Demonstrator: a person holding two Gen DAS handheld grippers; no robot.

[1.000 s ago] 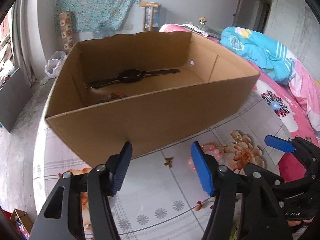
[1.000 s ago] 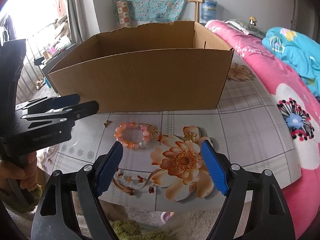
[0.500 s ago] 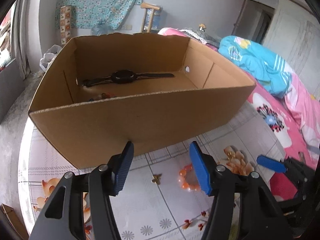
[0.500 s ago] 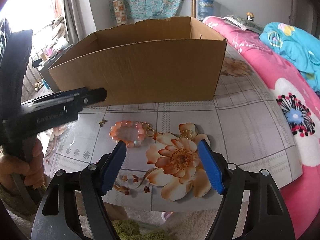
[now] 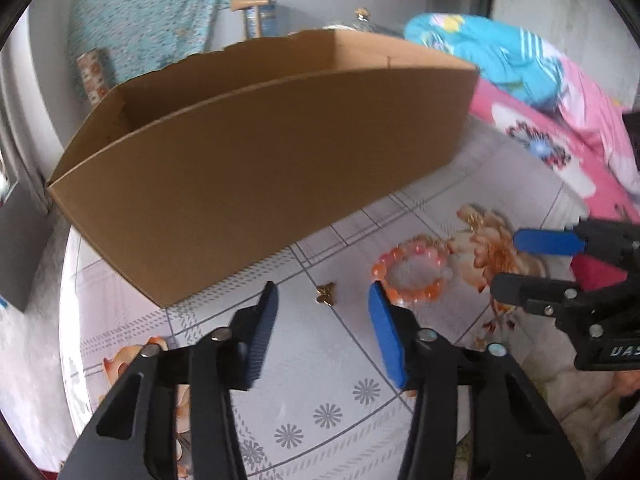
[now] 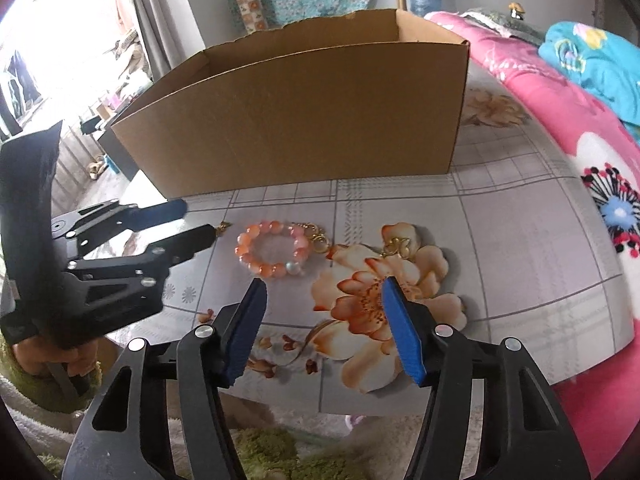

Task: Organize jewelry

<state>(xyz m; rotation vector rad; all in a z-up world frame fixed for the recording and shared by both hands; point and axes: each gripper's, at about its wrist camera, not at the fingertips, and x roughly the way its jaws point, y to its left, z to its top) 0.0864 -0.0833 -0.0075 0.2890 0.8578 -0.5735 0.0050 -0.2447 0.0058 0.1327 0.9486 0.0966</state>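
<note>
Tilting downward, left tool closing, nothing gripped, around butterfly charm.

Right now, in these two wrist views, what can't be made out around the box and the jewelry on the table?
- Inside of the cardboard box: in both views the near wall hides the floor.
- Small gold charm: left view, too small and blurred to identify; in the right view the left gripper partly covers it.
- Gold pieces beside the bead bracelet: right view, too small to name.
</note>
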